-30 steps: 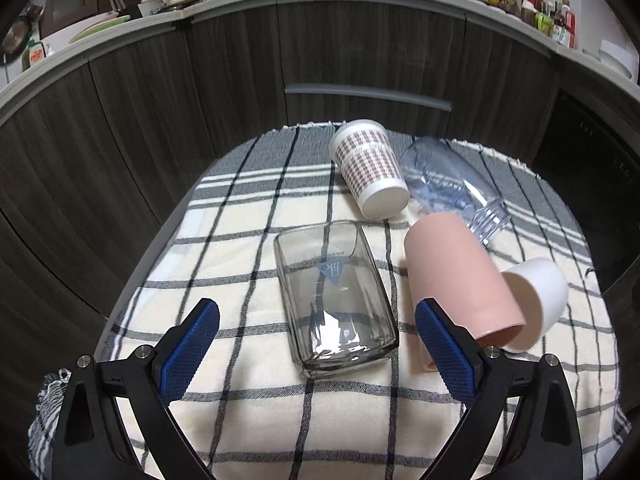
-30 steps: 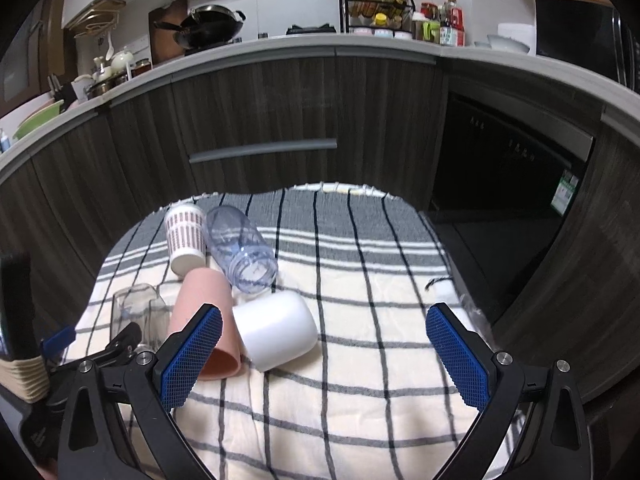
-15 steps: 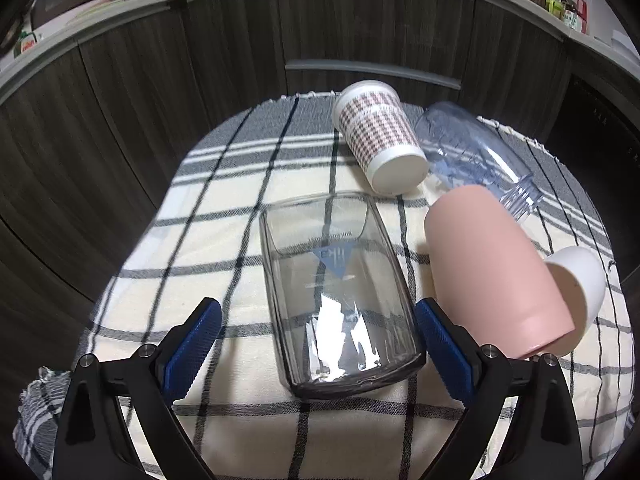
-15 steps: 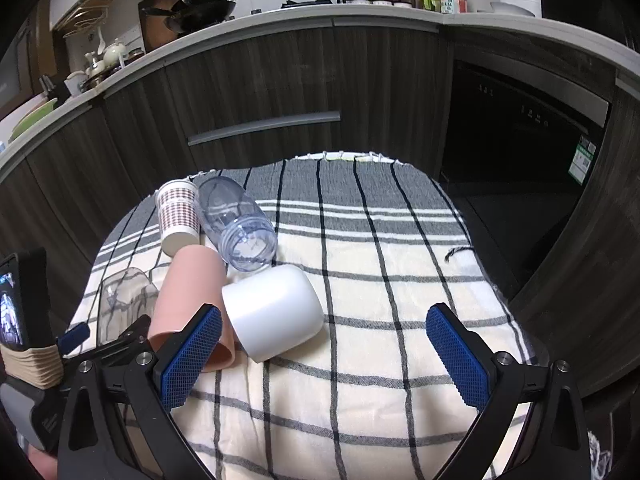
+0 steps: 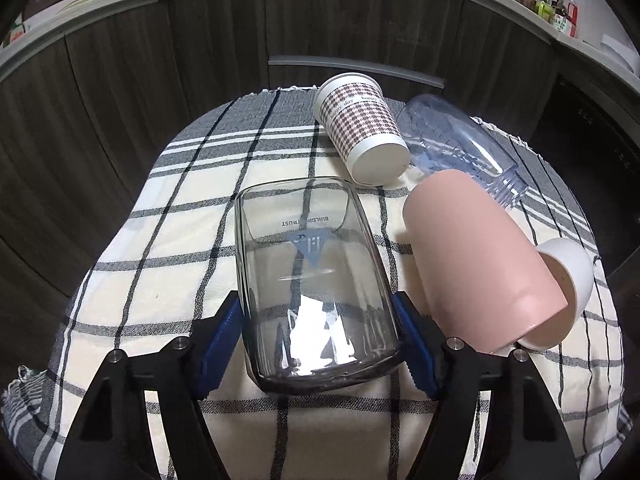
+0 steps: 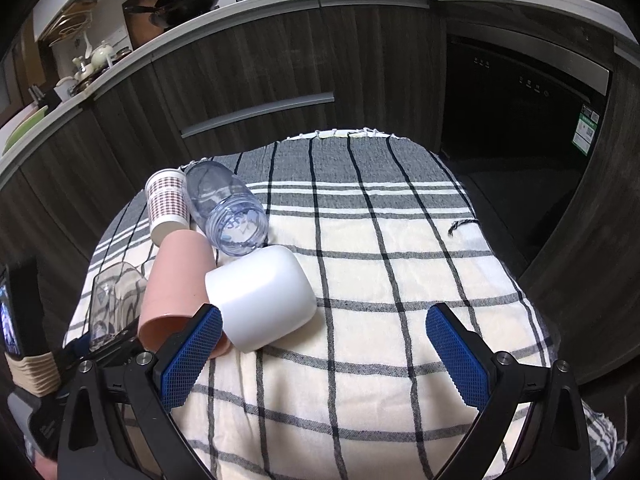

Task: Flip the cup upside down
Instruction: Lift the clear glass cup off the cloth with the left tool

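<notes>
Clear, square-sided glass cup (image 5: 312, 280) lies on its side on the checked cotton cloth (image 5: 180, 216), its thick base toward the camera and its mouth pointing away, with the left gripper (image 5: 318, 332) closed around its lower body, blue pads (image 5: 224, 332) touching both walls. Smooth glass on a low grip looks prone to slipping or pivoting once lifted and turned. Just to its right lies a tall pink ceramic tumbler (image 5: 476, 260), touching a squat white cup (image 5: 568, 264); a wide swing could knock them rolling. Beyond lie a houndstooth paper cup (image 5: 360, 132) and a clear plastic bottle (image 5: 460, 144). The right gripper (image 6: 320, 356) hangs open over bare cloth, holding nothing.
</notes>
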